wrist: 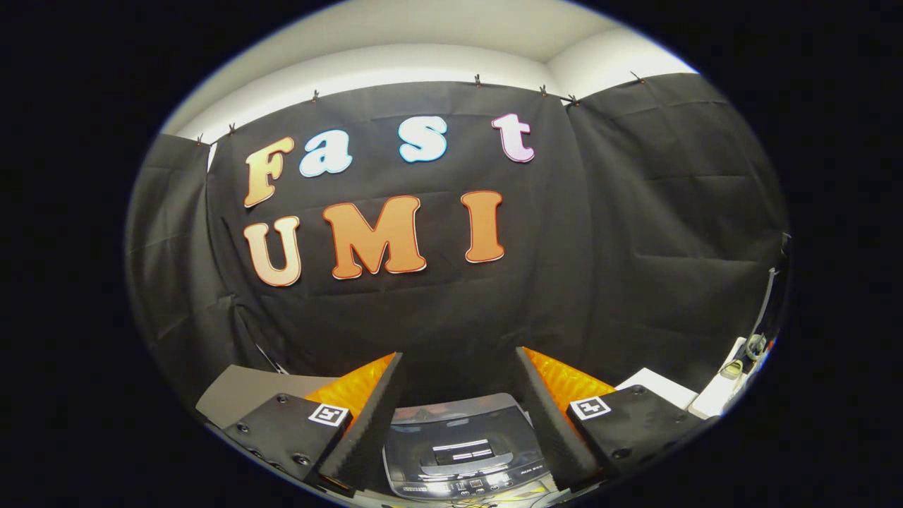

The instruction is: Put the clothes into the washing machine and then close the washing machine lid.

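Observation:
My gripper [460, 363] is open, its two fingers spread wide with nothing between them. Below and between the fingers stands the washing machine [462, 451], a dark grey top-loader with its glossy lid [458, 423] lying flat and shut. Its control panel [462, 485] runs along the near edge of the top. The gripper is held above the machine and points toward the black cloth wall behind it.
A grey board [247, 395] lies to the left of the machine. To the right are a white box [659, 386] and a white surface [723, 391] with small items and a cable [765, 310]. The cloth wall stands close behind the machine.

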